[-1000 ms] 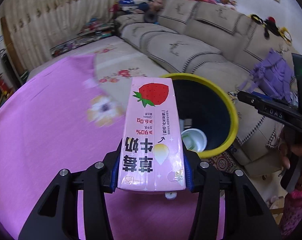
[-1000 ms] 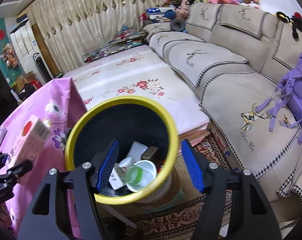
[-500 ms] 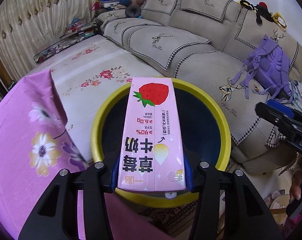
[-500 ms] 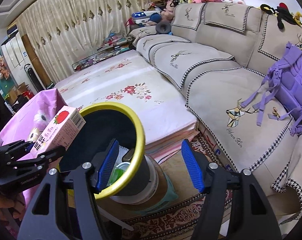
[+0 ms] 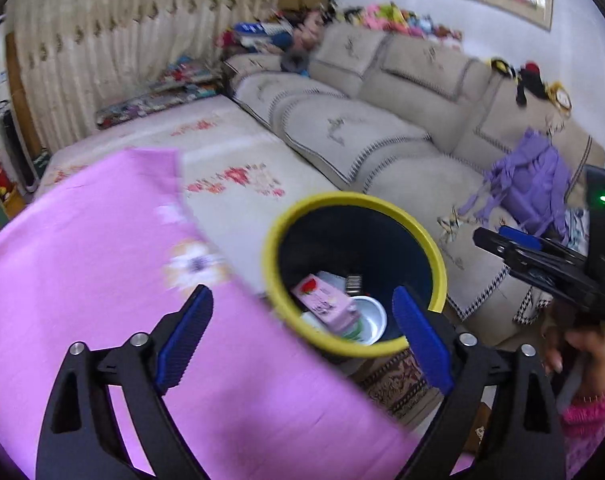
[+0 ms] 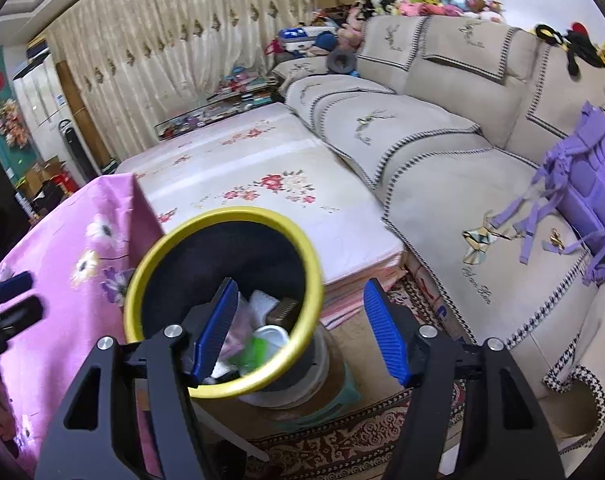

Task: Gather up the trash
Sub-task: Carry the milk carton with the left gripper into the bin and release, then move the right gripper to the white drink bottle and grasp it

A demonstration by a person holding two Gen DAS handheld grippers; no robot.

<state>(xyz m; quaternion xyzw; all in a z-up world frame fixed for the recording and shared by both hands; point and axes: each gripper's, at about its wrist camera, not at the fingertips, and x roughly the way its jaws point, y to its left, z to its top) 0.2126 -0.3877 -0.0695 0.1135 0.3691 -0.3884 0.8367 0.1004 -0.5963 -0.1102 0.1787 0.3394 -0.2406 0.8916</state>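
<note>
Pink strawberry milk carton (image 5: 326, 303) lay tilted inside the yellow-rimmed black trash bin (image 5: 436, 268), resting on a white cup (image 5: 368, 317) and other trash; its lower end was cut off by the bin's near rim. In the right wrist view the carton was mostly hidden behind that gripper's left blue pad, only a blurred pinkish patch showing, so it can't be made out there. That view did show more bin contents: a white cup (image 6: 271, 337), something green (image 6: 258, 350), a dark ribbed item (image 6: 284, 309), none clearly identifiable.

Left gripper (image 5: 300, 338) had just been opening; jaws stood wide apart with nothing between them, over the edge of the pink floral tablecloth (image 5: 82, 264) and the bin's near rim. Left view was motion-blurred, tablecloth flowers smeared.

Right gripper (image 6: 300, 322) had jaws apart, empty, hovering above the bin's right rim (image 6: 316, 276). Left view showed it from the side (image 5: 542, 260) with the person's hand (image 5: 582, 344) and pink sleeve (image 5: 590, 408), partly cut off at frame edge. Right view showed only the left gripper's dark fingertips (image 6: 10, 300) at the far left edge.

Only the right view showed the bin's base on a patterned rug (image 6: 362, 444). Beige sofa (image 6: 442, 152) and purple backpack (image 6: 590, 184) were behind.
</note>
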